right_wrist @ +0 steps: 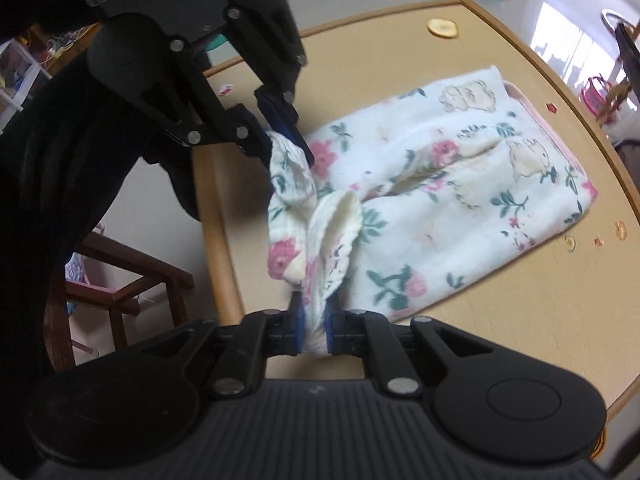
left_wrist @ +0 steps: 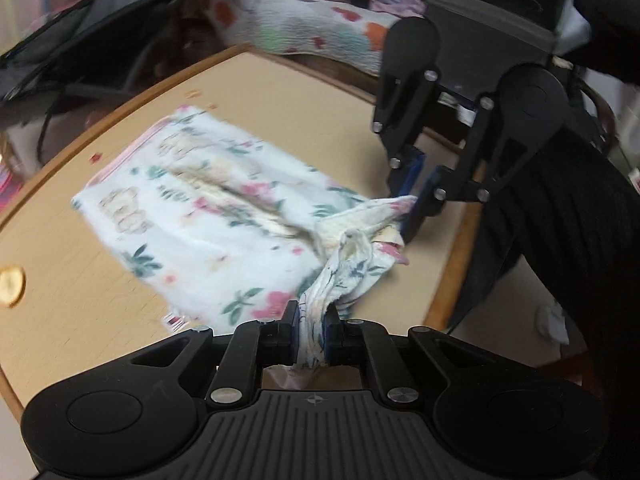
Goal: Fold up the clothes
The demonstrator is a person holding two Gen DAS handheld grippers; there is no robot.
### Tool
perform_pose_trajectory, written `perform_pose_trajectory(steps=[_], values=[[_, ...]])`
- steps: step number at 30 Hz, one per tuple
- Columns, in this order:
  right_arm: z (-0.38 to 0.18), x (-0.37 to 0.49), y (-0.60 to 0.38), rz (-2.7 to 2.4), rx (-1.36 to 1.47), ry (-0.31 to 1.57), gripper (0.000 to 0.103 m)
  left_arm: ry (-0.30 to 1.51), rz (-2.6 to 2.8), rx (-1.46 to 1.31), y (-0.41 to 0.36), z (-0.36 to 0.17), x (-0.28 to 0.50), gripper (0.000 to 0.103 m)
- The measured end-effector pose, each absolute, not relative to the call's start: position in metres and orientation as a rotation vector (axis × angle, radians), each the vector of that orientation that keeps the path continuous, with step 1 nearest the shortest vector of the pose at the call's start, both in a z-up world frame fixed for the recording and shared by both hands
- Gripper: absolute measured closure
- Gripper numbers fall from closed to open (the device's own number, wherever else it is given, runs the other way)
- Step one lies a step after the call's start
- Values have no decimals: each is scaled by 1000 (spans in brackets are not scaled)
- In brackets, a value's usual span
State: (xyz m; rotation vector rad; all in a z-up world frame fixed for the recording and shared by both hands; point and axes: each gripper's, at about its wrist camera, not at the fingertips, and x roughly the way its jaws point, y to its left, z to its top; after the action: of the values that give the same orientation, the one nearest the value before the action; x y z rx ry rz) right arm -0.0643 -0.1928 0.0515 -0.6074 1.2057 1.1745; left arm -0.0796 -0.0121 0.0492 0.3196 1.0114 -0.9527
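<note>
Left gripper and right gripper each pinch bunched edge of floral cloth nr table rim; rest lies flat, bare tabletop beyond cloth.

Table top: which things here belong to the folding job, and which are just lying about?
In the job:
- floral cloth, bunched at its near edge
- left tongs, shut on the cloth
- right tongs, shut on the cloth
- table under it

Lying about:
- round yellow disc
- small stickers
- patterned bedding behind the table
- wooden chair
</note>
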Motion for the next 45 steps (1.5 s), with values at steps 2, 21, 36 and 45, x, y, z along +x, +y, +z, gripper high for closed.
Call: perform_pose_trajectory(steps=[2,21,36,45], values=[[48,-61,-190,1164,-615,1204,92,1017,-931,330,-14,45,-78,91],[100,-84,-211,981,-607,880,66,1048,-814,212,-7,35,-71,82],[62,-106,-185,1033,-582,933,67,1035,-763,222,-6,42,-72,67],[62,-91,-182,1023,-560,927,67,840,-676,173,22,79,-81,53]])
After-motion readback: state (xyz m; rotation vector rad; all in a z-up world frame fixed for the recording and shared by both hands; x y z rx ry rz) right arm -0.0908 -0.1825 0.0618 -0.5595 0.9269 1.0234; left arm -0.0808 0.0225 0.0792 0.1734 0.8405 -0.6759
